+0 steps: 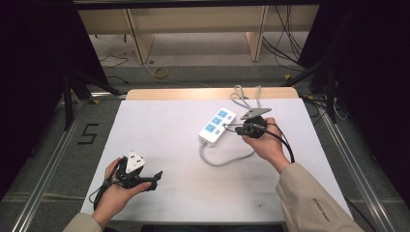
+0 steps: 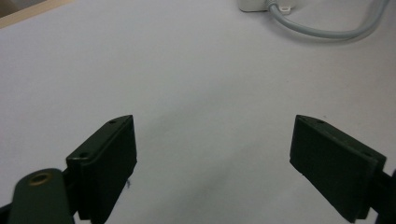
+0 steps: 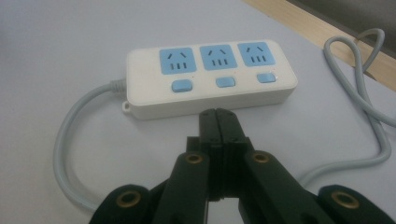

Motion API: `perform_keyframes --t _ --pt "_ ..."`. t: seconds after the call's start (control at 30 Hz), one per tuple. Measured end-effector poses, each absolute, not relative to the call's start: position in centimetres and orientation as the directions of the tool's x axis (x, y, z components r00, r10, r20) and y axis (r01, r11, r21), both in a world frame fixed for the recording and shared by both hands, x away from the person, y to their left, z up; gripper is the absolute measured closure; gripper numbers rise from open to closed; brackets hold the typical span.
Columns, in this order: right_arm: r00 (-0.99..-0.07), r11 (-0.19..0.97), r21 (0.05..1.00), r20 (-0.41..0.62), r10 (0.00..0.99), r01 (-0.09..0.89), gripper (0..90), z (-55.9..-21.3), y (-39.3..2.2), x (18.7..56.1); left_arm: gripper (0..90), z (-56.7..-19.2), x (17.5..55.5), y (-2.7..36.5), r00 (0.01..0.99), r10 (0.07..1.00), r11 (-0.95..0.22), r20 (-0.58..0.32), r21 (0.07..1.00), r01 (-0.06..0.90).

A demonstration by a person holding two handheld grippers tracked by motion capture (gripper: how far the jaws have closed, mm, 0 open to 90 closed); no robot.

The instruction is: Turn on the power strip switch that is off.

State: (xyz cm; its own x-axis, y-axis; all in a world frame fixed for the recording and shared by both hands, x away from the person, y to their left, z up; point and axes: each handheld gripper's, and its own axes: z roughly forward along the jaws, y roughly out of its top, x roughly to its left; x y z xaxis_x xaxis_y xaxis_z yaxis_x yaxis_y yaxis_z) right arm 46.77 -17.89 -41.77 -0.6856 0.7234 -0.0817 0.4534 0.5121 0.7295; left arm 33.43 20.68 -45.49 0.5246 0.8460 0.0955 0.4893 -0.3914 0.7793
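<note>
Power strip (image 3: 210, 81) sits right of centre on white table (image 1: 169, 145), grey cord (image 3: 70, 140) looping off near end. Right gripper (image 3: 217, 116) jaws pressed fully together, nothing between, tips just beside strip's long side. Left gripper (image 2: 212, 154) down near table's near left corner, jaws spread wide, holding nothing, well apart from strip.

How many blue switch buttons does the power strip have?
3, on the power strip, in a row along the side facing the right gripper: one under the left socket, one under the middle socket, one under the right socket. None look hidden.
</note>
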Motion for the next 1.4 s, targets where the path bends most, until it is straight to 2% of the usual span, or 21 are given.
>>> perform_keyframes --t 1.4 --pt "-0.697 0.540 0.690 -0.073 0.713 0.481 90.0 -42.7 -15.8 48.8 14.2 -45.5 33.4 20.7 0.527 0.845 -0.392 0.093 0.779 0.490"
